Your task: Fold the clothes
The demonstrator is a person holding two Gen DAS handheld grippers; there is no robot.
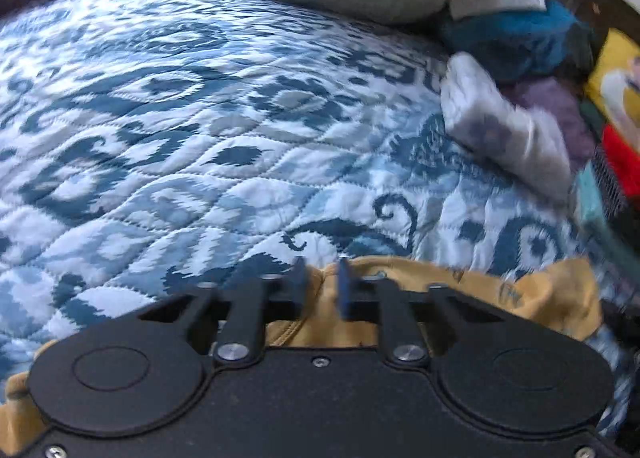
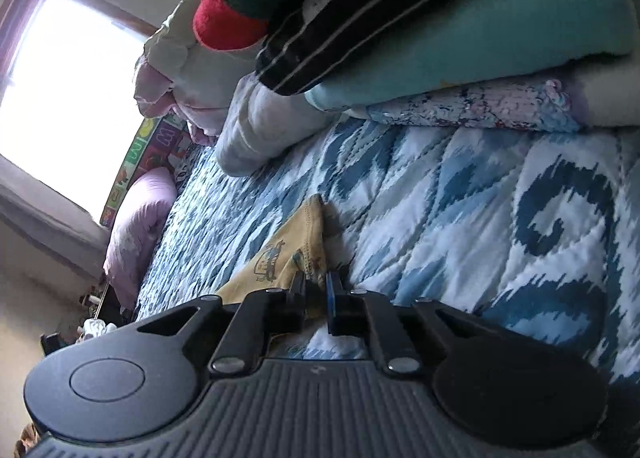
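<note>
1. On the bed, a blue-and-white patterned quilt [image 1: 200,130] carries a mustard-yellow printed garment [image 1: 520,294].
2. Left tool [image 1: 322,286]: jaws drawn together with yellow fabric between them; the garment spreads right of the tool and under its body.
3. Right tool [image 2: 316,294]: jaws nearly closed, pinching an edge of the same garment [image 2: 280,254], which tapers to a point on the quilt [image 2: 480,186] ahead.
4. Beyond the garment's point, a stack of clothes rests on the quilt: a teal item [image 2: 480,42], a black item with white stripes [image 2: 360,10], a red-and-green knit [image 2: 228,14].
5. Lilac pillow [image 2: 140,214] lies near the window [image 2: 68,98].
</note>
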